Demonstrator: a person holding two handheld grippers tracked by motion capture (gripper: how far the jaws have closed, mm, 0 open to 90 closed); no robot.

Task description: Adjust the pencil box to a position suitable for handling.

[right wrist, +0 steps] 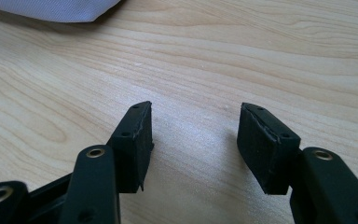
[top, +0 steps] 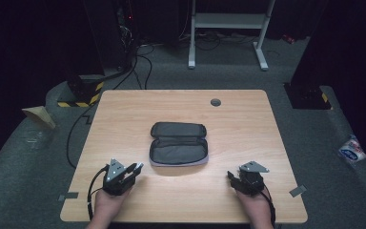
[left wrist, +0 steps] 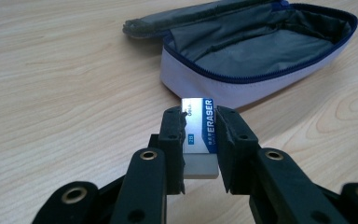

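Left claw (left wrist: pixel 200 140) is clamped on an eraser (left wrist: pixel 199 135) at the desk's (top: pixel 248 114) seven o'clock, near the unzipped pencil case (top: pixel 178 143) at centre. Likely packing remains undone; right claw (right wrist: pixel 193 144) waits, jaws apart.

Pencil case (right wrist: pixel 56 9) cut off by top edge.

High view overhead facing forward, gripper views low, close, sharing pouch (top: pixel 178 143).
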